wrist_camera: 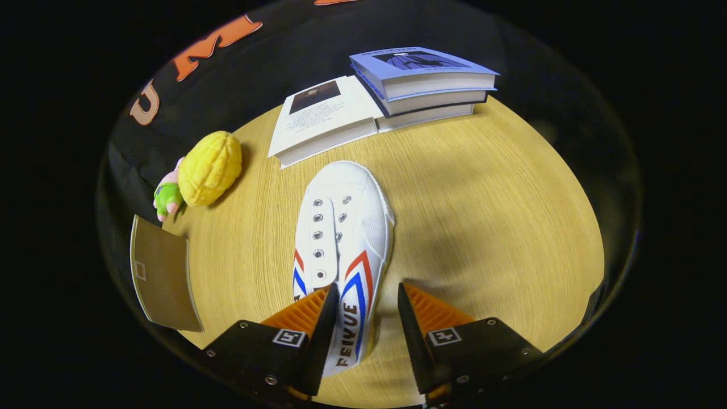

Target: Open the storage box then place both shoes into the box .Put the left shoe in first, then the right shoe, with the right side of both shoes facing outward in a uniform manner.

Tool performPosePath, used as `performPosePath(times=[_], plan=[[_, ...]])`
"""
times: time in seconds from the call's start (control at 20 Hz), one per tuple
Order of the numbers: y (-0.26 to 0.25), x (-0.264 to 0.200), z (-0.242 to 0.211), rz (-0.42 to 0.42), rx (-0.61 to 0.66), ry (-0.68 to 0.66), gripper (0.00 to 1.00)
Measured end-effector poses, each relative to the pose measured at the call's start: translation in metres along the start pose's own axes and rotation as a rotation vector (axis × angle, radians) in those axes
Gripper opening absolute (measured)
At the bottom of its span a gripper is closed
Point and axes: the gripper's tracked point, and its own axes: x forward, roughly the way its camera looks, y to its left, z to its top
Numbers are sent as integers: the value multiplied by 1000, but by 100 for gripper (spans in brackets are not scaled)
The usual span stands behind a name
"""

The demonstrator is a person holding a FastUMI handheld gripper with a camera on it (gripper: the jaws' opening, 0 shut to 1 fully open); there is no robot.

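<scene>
Item 1, far left, about nine o'clock from the shoe: a flat brown panel (162,278) overhanging the near-left rim of the wooden table (483,227). Whether it belongs to the storage box cannot be told.

Item 2, ten o'clock from the shoe: a yellow ridged plush toy (210,167) with a small pink-and-green figure (168,197) touching its left end. Not task goods.

Item 3, centre: one white canvas shoe (342,238), red and blue chevrons on both flanks, eyelets without laces. Toe points to twelve o'clock, heel toward the tool. Sole down on the table, well apart from the toys and just short of the books. Whether it is the left or right of the pair cannot be settled from this angle.

Handling, as judged: light; upper soft and collapsible; rubber sole stiffer and grippy against the wood. Best hold is across the rear quarter or heel collar, where the sides are firmer. Pinching the tongue or toe cap would likely fold the cloth and let the shoe swing.

Item 4, the gripper (368,309): fingers moderately wide apart, nothing clamped. The left finger lies over the shoe's heel part; the right finger stands clear, off the shoe's right flank over bare wood.

Item 5, twelve to one o'clock beyond the toe: a white book (321,116) lying flat, then stacked blue-covered books (423,79) beside it.
</scene>
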Motion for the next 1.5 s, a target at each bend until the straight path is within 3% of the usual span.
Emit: performPosePath(times=[0.05, 0.1, 0.25, 0.4, 0.55, 0.8, 1.1, 1.25, 1.5], plan=[[2, 1, 1, 6, 2, 3, 59], [1, -1, 1, 0, 5, 2, 47], [-1, -1, 1, 17, 65, 9, 39], [-4, -3, 1, 66, 159, 12, 18], [-2, -8, 2, 63, 216, 0, 7], [40, -44, 14, 160, 240, -29, 6], [118, -96, 28, 234, 132, -48, 6], [173, -113, 22, 261, 36, -22, 6], [288, -145, 10, 391, -79, 13, 6]])
